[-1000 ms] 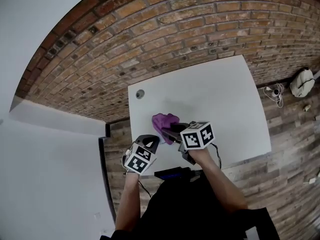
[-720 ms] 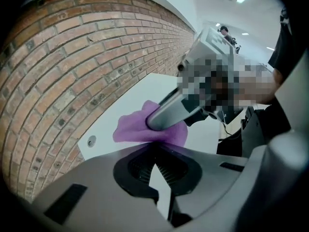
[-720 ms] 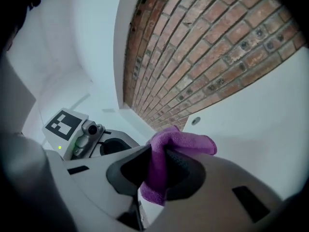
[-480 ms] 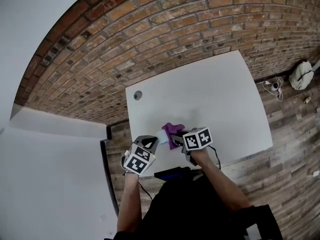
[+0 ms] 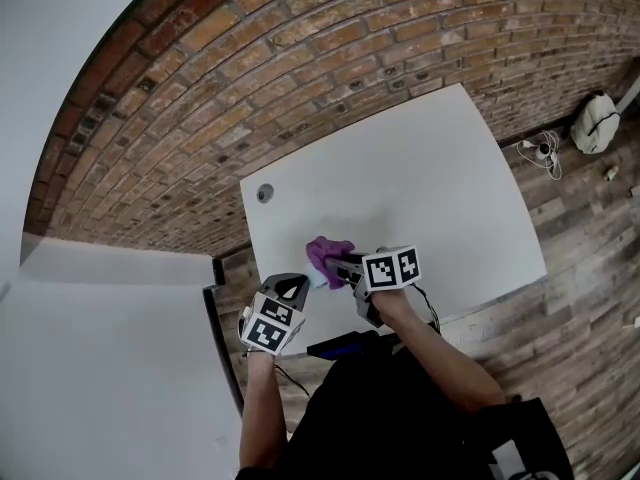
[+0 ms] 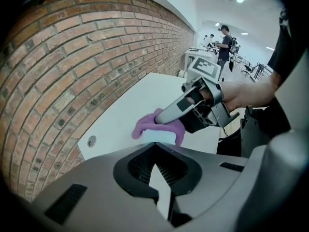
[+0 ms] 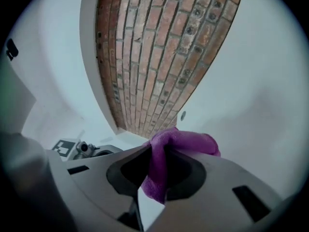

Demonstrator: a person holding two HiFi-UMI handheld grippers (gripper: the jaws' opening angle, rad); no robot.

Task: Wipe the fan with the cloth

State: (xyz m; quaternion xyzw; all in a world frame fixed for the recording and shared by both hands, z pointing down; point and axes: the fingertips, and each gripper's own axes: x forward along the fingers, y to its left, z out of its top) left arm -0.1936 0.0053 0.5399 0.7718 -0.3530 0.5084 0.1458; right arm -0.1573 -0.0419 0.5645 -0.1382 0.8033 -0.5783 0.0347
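Observation:
A purple cloth [image 5: 328, 253] is bunched in my right gripper [image 5: 335, 266], which is shut on it. In the right gripper view the cloth [image 7: 186, 141] spills out over the jaws of the right gripper [image 7: 159, 153]. In the left gripper view the cloth [image 6: 145, 127] lies on top of a small pale white fan [image 6: 159, 137], and the right gripper [image 6: 161, 120] presses down from the right. My left gripper [image 6: 157, 146] is shut, with the fan at its tips and a white sliver between the jaws. The fan [image 5: 318, 280] sits between the cloth and the left gripper [image 5: 300, 286].
Both grippers work over the near left corner of a white table [image 5: 420, 178] with a round cable hole [image 5: 265, 193]. A brick wall [image 5: 300, 78] runs behind it. A white bag [image 5: 597, 123] and cables [image 5: 540, 150] lie on the wooden floor. People [image 6: 224, 42] stand far off.
My right gripper has come down and rolled, bringing the purple cloth closer to the left gripper and onto the pale fan. The left gripper has stayed where it was.

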